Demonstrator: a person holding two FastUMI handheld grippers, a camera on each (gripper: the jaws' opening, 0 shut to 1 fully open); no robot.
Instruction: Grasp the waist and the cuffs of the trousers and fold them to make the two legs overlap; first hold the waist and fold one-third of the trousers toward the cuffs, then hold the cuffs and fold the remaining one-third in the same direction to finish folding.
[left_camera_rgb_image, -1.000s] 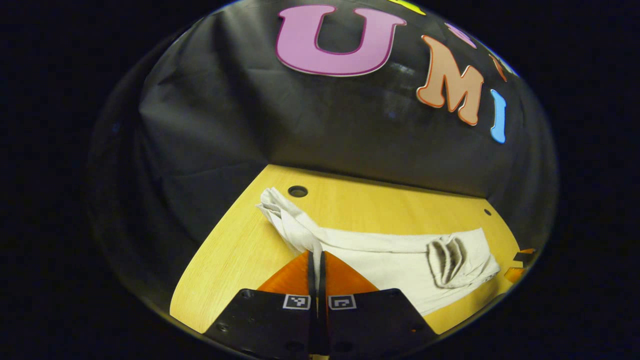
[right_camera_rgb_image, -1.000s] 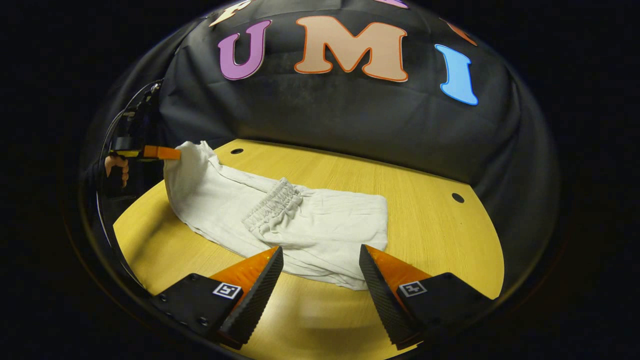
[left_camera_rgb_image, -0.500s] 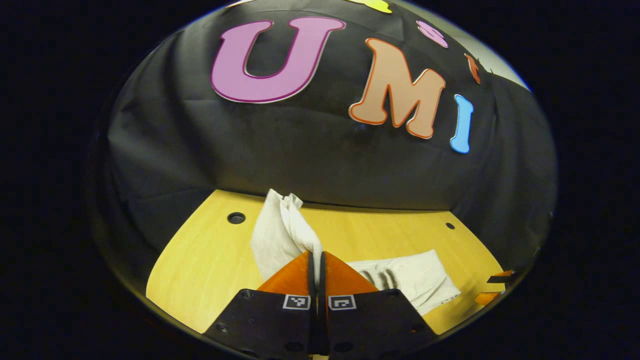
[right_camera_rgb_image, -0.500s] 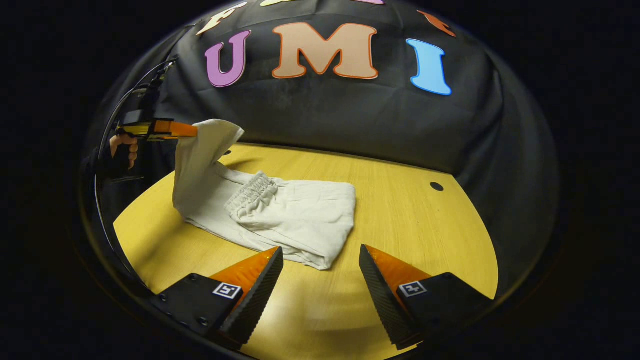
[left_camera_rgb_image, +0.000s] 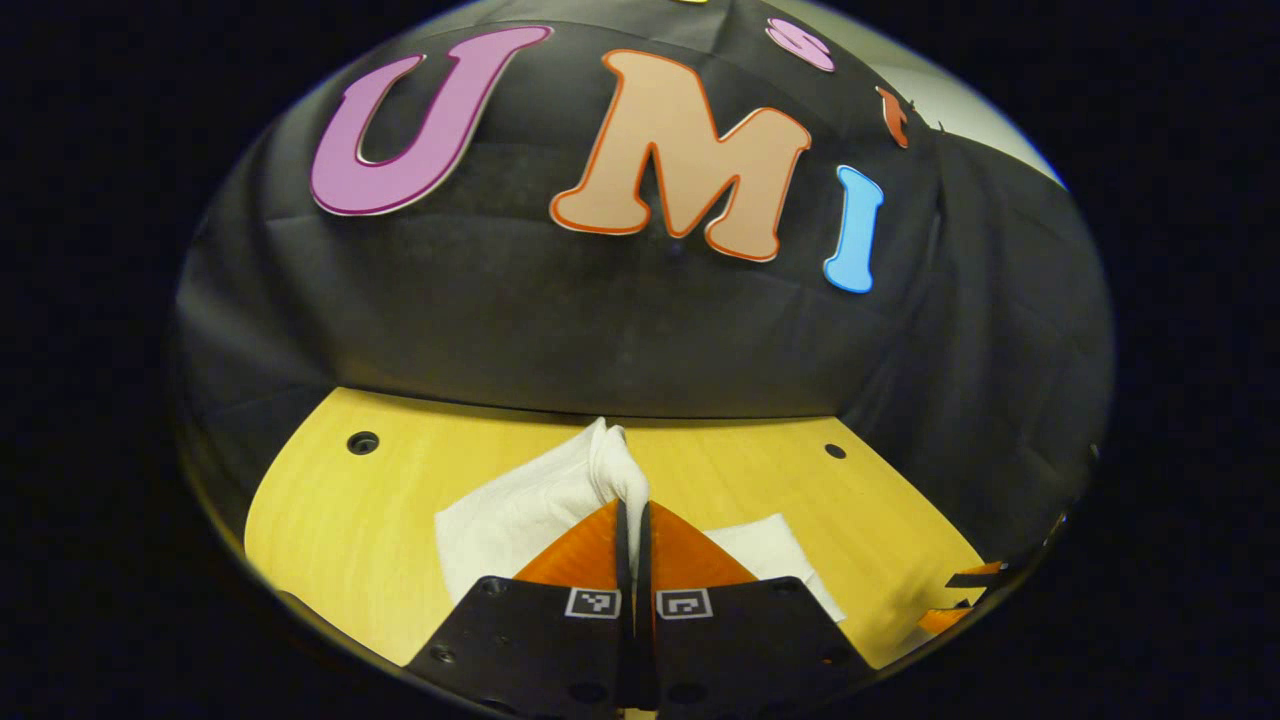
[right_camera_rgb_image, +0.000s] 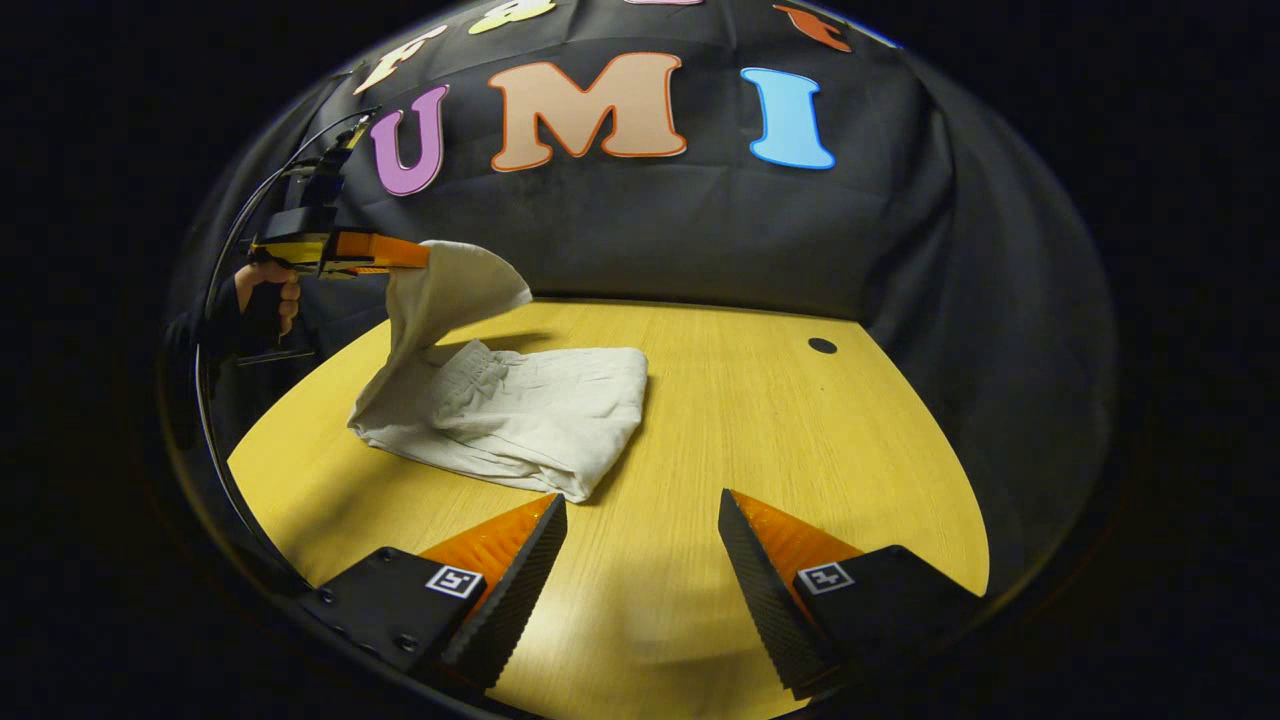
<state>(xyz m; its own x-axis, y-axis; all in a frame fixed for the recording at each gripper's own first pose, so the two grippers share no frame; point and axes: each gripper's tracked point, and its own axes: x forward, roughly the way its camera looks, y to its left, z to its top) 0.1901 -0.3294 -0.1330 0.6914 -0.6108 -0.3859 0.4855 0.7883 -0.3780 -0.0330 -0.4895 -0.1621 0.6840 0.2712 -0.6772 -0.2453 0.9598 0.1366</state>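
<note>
- Left gripper (left_camera_rgb_image: 633, 515), closed tight on the cuff end of pale trousers (right_camera_rgb_image: 520, 405), both fingers pinching the cloth between them.
- Seen from the right gripper view: same left gripper (right_camera_rgb_image: 415, 255) raised above the table's left side, held by a hand (right_camera_rgb_image: 270, 295) in a dark sleeve, cuff end lifted and draped down from the fingertips.
- Rest of the trousers lying on the yellow wooden table (right_camera_rgb_image: 760, 430), left of centre, waist part already folded over, gathered elastic waistband (right_camera_rgb_image: 470, 360) facing up on top of the stack.
- Lifted cuff section arching over the folded stack, not yet laid down.
- Right gripper (right_camera_rgb_image: 640, 545) low over bare table near the front edge, fingers spread wide apart, holding nothing, just beside the folded edge of the trousers but apart from it.
- Small dark hole (right_camera_rgb_image: 822, 346) in the tabletop, toward the back right.
</note>
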